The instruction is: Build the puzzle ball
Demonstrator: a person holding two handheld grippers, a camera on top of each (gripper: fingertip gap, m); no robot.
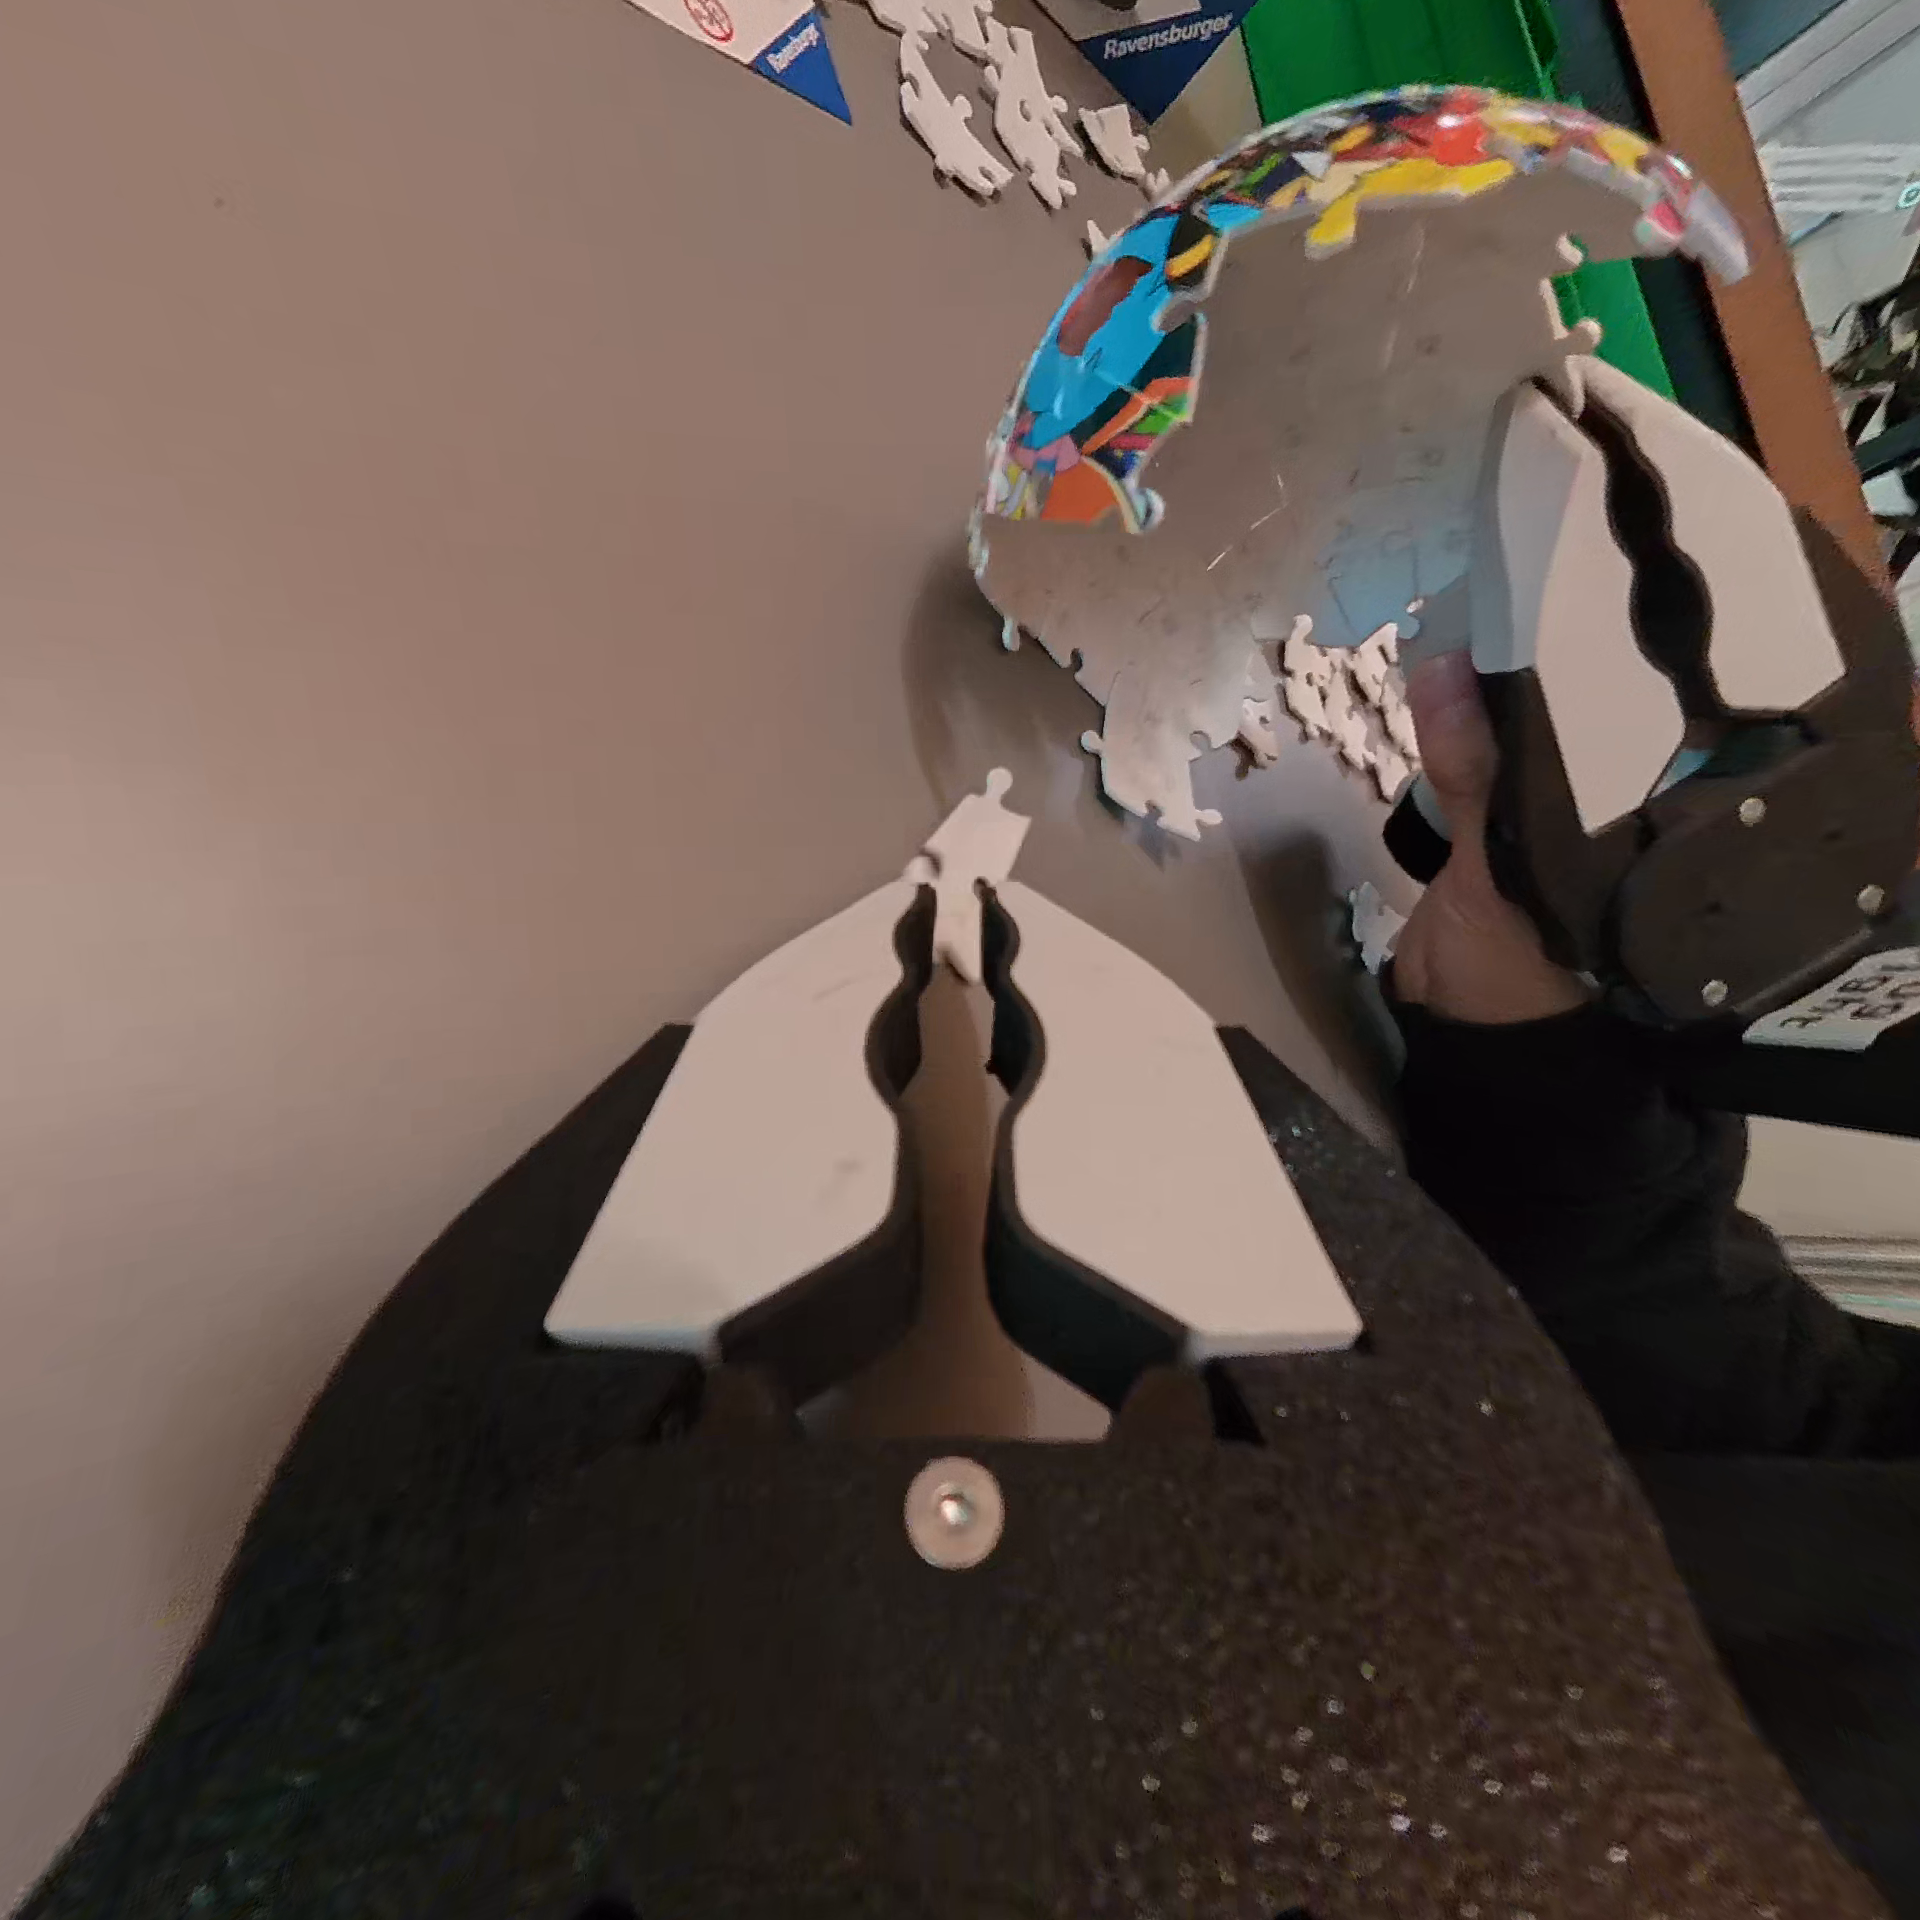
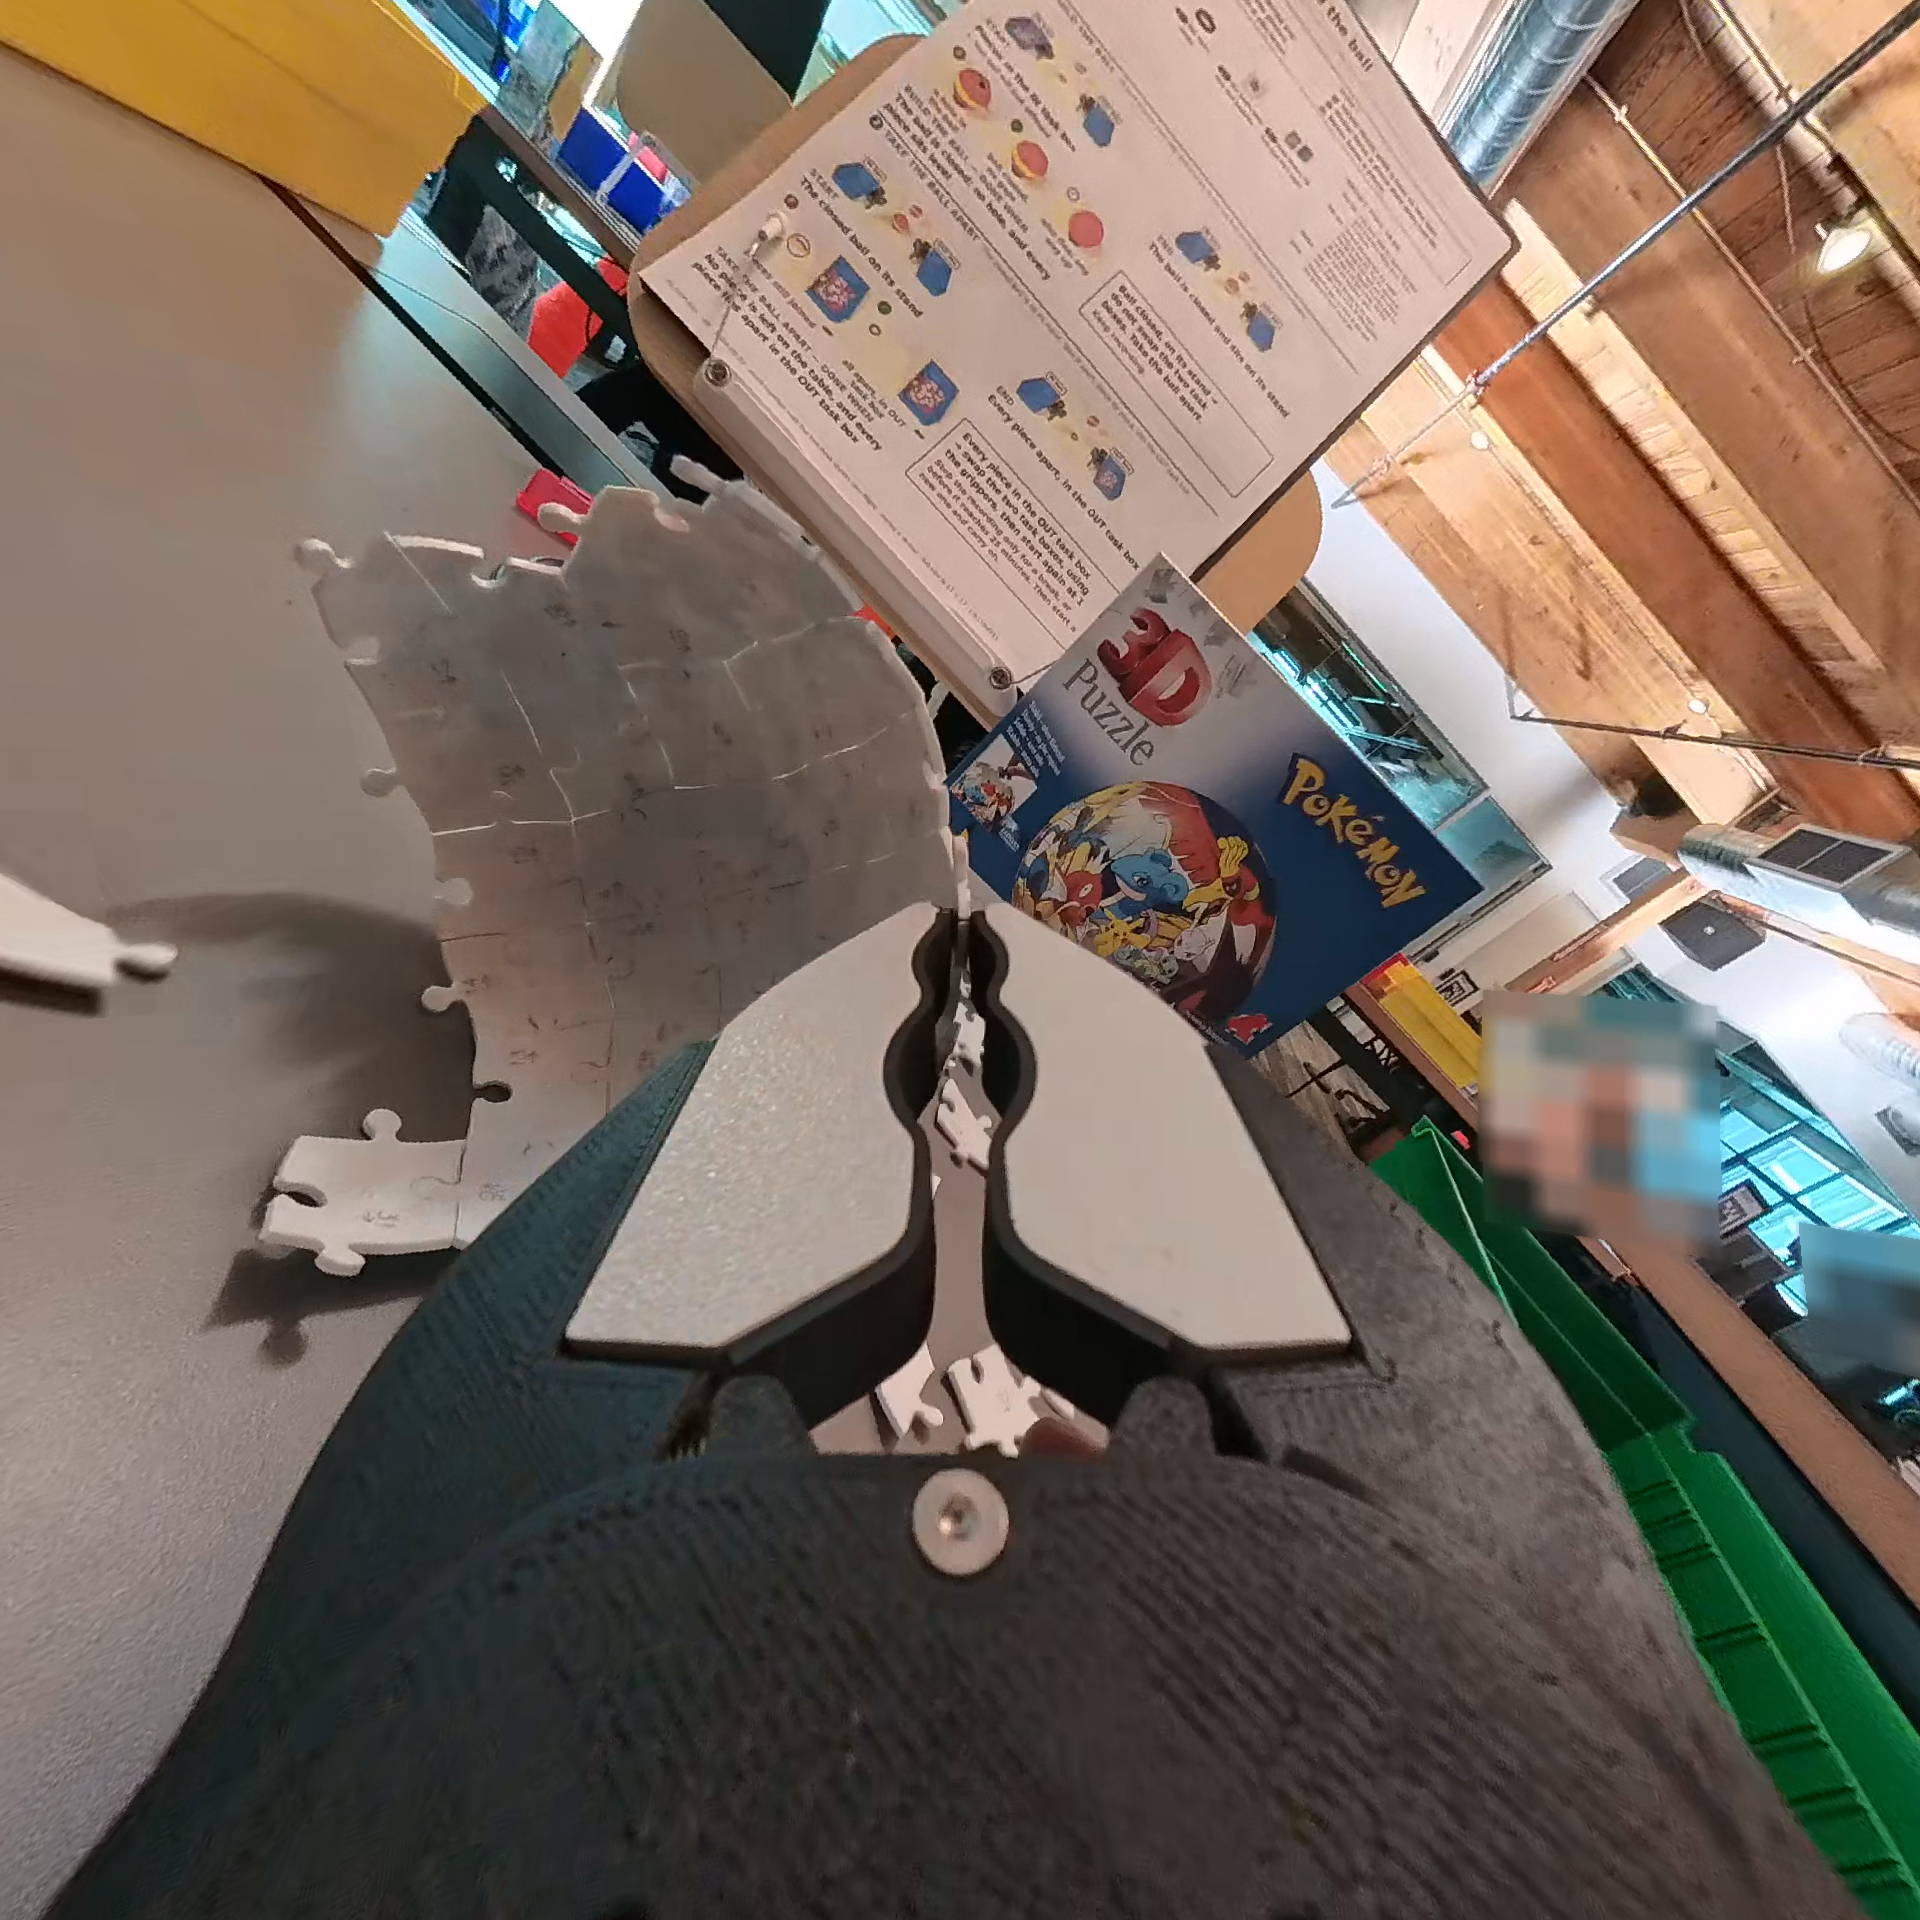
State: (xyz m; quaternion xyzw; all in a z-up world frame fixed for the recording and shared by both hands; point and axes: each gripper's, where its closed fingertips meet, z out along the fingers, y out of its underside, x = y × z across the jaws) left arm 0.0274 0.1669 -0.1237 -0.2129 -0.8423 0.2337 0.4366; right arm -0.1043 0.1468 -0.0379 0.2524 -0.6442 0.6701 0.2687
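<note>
— Above the grey table (image 1: 416,623) we have the left gripper (image 1: 958,894) with its fingertips pinched on a single white puzzle piece (image 1: 977,842); the piece pokes out past the tips, one knob pointing away from us.

— And the ball itself?

— We see it as a half-built shell (image 1: 1299,436), raised off the table and up to the right of the piece we hold. Its inside is plain white and faces us; the printed, many-coloured outside shows along the upper and left rim. Our loose piece sits near the shell's lower jagged edge but apart from it.

— What holds the shell?

— Our right gripper (image 2: 961,914) is clamped on its edge. From the right wrist camera the white curved wall (image 2: 644,790) rises left of the fingertips, and the rim runs in between them. From the left camera we see that same gripper (image 1: 1538,457) at the shell's right side, with a person's hand (image 1: 1455,935) in a dark sleeve behind it.

— Anything else on the table?

— More loose white pieces (image 1: 997,104) lie at the far end, and another cluster (image 1: 1340,696) under the shell. The blue puzzle box (image 2: 1216,821) stands beyond the right gripper, an instruction sheet (image 2: 1091,260) on a board above it, and a green bin (image 2: 1662,1455) off to the right.
</note>
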